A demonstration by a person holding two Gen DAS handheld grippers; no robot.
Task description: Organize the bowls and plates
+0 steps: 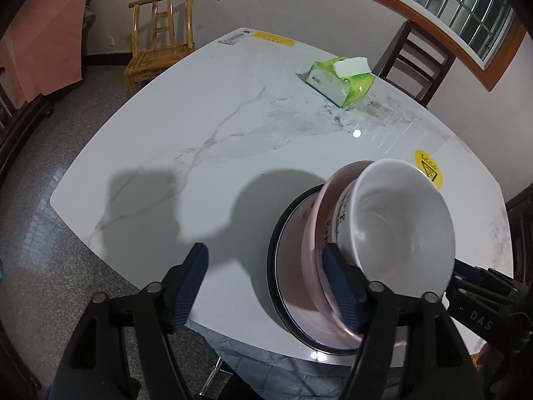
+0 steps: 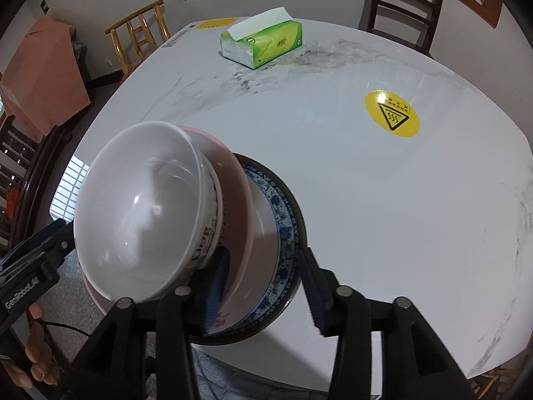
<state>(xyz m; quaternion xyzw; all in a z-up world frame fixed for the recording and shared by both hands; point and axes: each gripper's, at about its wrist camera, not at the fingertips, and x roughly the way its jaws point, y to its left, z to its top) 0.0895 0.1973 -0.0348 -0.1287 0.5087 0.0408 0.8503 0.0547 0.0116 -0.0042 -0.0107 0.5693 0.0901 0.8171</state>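
Observation:
A stack stands near the table's front edge: a white bowl [image 1: 403, 220] [image 2: 140, 213] in a pink bowl [image 1: 313, 253] [image 2: 236, 213] on a blue-patterned, dark-rimmed plate [image 1: 279, 266] [image 2: 286, 233]. My left gripper [image 1: 266, 286] is open, its right finger against the stack's left side, its left finger over bare table. My right gripper [image 2: 266, 286] is open and straddles the stack's right rim, its left finger on the pink bowl, its right finger outside the plate.
The white marble table [image 1: 200, 126] [image 2: 399, 200] holds a green tissue pack [image 1: 343, 78] [image 2: 263, 43] at the back and a yellow warning sticker [image 2: 392, 113]. Wooden chairs [image 1: 160, 43] [image 2: 403, 3] stand beyond the far edge. A pink-covered box [image 2: 43, 76] sits left.

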